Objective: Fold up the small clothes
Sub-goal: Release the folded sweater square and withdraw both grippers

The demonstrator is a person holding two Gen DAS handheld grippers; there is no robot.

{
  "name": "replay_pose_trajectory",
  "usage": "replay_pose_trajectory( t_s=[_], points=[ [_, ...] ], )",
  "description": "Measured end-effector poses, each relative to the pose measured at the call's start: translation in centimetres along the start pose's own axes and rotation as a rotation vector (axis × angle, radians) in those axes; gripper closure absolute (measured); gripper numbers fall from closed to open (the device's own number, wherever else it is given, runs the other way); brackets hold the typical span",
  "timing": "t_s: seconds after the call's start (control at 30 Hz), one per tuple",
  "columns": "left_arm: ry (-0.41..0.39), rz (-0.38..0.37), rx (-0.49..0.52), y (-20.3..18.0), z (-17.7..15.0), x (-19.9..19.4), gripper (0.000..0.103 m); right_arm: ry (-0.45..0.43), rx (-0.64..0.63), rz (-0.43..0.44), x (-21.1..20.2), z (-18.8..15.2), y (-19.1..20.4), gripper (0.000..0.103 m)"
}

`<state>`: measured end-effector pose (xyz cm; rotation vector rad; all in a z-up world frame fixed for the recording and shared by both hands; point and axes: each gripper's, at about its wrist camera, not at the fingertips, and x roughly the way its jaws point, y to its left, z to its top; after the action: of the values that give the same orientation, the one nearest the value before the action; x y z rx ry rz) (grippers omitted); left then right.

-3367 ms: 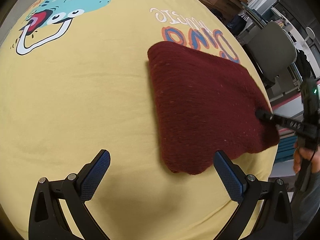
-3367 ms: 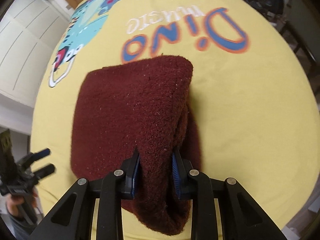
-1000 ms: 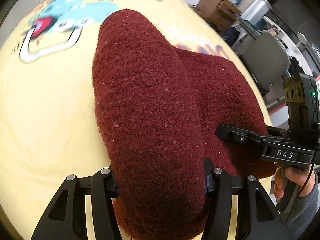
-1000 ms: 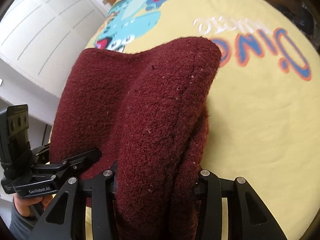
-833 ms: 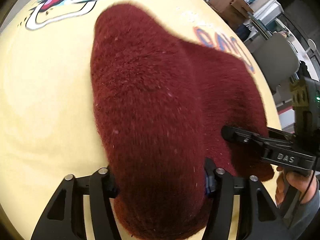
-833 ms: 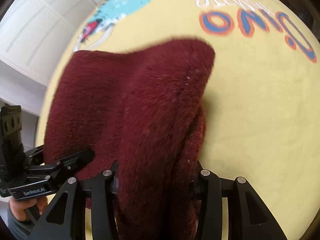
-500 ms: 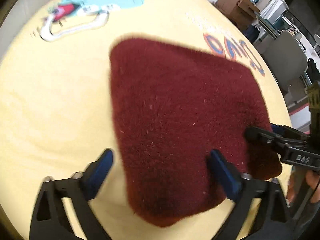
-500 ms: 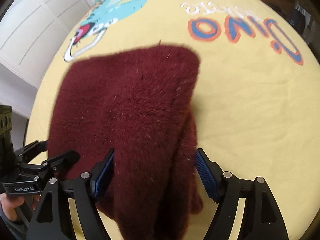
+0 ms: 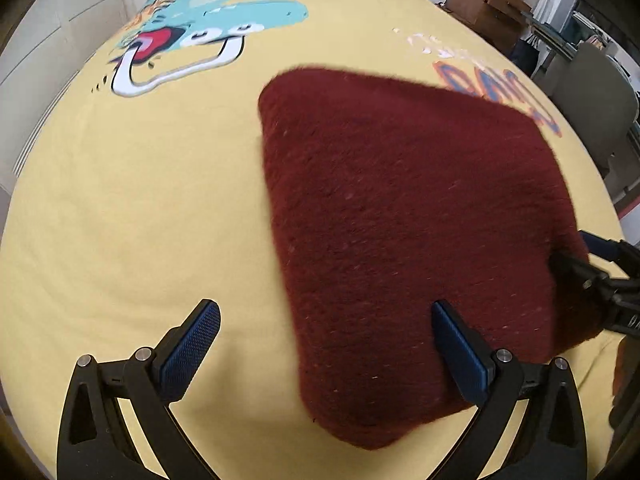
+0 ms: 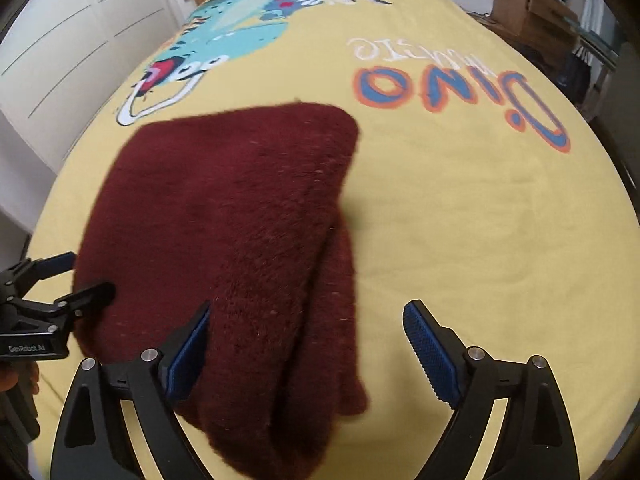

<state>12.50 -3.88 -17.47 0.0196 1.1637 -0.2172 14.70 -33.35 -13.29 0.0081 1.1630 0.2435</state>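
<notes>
A dark red fuzzy knit garment (image 9: pixel 408 232) lies folded flat on the yellow dinosaur-print bedspread (image 9: pixel 132 208). It also shows in the right wrist view (image 10: pixel 232 240), with folded layers stacked along its right edge. My left gripper (image 9: pixel 326 346) is open and empty at the garment's near left corner, one finger over the cloth. My right gripper (image 10: pixel 306 348) is open and empty at the near right edge. Each gripper shows in the other's view: the right one (image 9: pixel 600 272) and the left one (image 10: pixel 52 276).
The bedspread carries a teal dinosaur print (image 10: pixel 224 40) and "Dino" lettering (image 10: pixel 460 92). White cupboard doors (image 10: pixel 60 40) stand to the left. Cardboard boxes (image 9: pixel 484 4) and a grey chair (image 9: pixel 592 92) stand beyond the bed's right side.
Both grippers held the garment lifted a second ago. They have opened, let it drop flat onto the bedspread, and pulled back a little.
</notes>
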Motion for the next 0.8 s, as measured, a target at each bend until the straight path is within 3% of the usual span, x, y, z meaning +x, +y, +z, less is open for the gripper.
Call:
replay_pose_trajectory(
  t_s=[0.07,0.37,0.6,0.8],
  points=[
    [-0.018,-0.005,-0.001,0.4,-0.3,0.4,0.000,0.000,0.003,-0.010,0.5,-0.5,-0.8,0.002],
    [-0.067,-0.020,-0.021,0.5,-0.8,-0.6,0.001,-0.032,0.005,0.000,0.2,-1.5,-1.8,0.002],
    [-0.124,-0.032,-0.081,1.0,-0.9,-5.8,0.001,-0.077,-0.045,-0.034,-3.9,-2.4,-0.7,0.001],
    [-0.187,0.055,-0.108,1.2,-2.1,-11.5,0.001,-0.124,-0.056,-0.082,-9.8,-4.3,-0.6,0.001]
  ],
)
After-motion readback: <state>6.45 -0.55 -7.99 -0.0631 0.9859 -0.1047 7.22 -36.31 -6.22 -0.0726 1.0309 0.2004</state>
